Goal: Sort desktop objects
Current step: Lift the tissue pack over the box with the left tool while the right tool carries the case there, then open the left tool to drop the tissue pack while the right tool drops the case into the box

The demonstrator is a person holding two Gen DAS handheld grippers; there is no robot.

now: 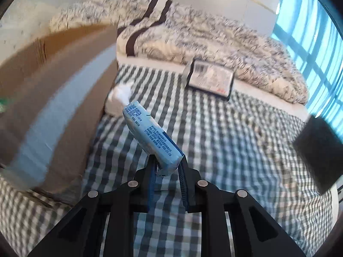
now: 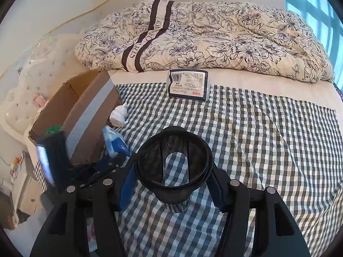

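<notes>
My left gripper (image 1: 167, 165) is shut on one end of a light blue printed packet (image 1: 150, 137), which tilts up over the checked cloth (image 1: 214, 139) beside an open cardboard box (image 1: 64, 85). The right wrist view shows that packet (image 2: 114, 143) and the left gripper (image 2: 107, 162) next to the box (image 2: 85, 117). My right gripper (image 2: 172, 188) is shut on a dark cup with a black rim (image 2: 173, 160), held upright above the cloth, its mouth facing the camera. The right gripper's body (image 1: 319, 152) shows blurred at the right edge of the left wrist view.
A wrapped tissue pack with a barcode (image 2: 187, 84) lies at the far edge of the checked cloth (image 2: 268, 139). A small white object (image 2: 118, 115) rests beside the box. A flowered quilt (image 2: 203, 36) is heaped behind. Something green (image 2: 53, 129) lies inside the box.
</notes>
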